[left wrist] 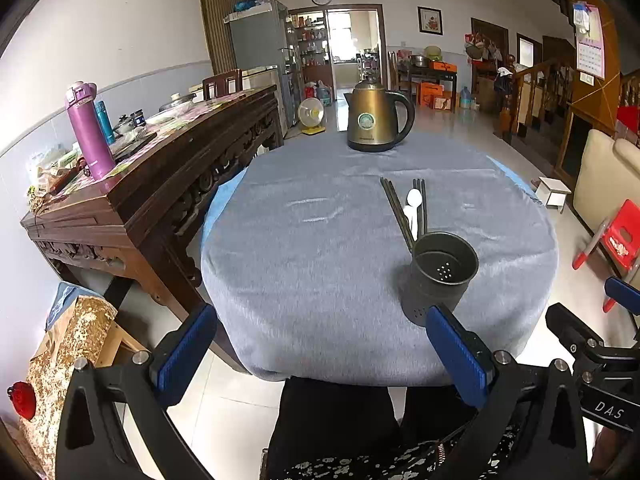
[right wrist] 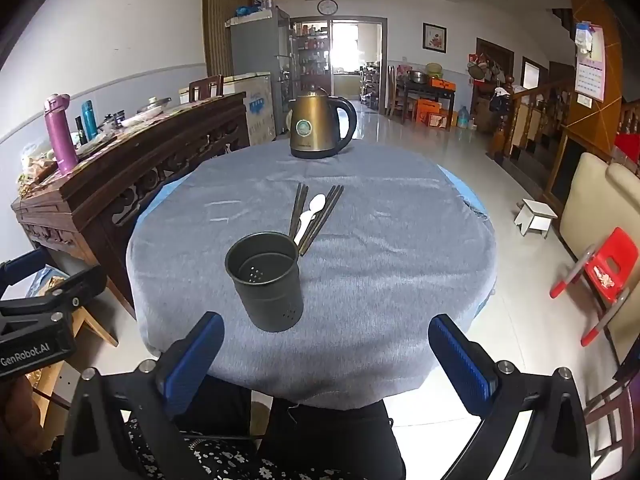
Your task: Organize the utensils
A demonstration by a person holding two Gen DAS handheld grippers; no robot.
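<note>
A dark metal utensil holder [left wrist: 440,280] [right wrist: 266,280] stands upright and empty on the round table with a grey cloth [left wrist: 320,260] [right wrist: 380,280]. Behind it lie dark chopsticks [left wrist: 396,212] [right wrist: 320,216] and two white spoons [left wrist: 413,200] [right wrist: 314,205], flat on the cloth. My left gripper [left wrist: 320,348] is open and empty, held at the near table edge, left of the holder. My right gripper [right wrist: 326,356] is open and empty, at the near edge, just right of the holder.
A brass kettle [left wrist: 376,120] [right wrist: 320,128] stands at the table's far edge. A carved wooden sideboard [left wrist: 160,168] [right wrist: 120,184] with bottles is close on the left. A red child's chair [right wrist: 600,276] and a sofa [right wrist: 592,196] are on the right.
</note>
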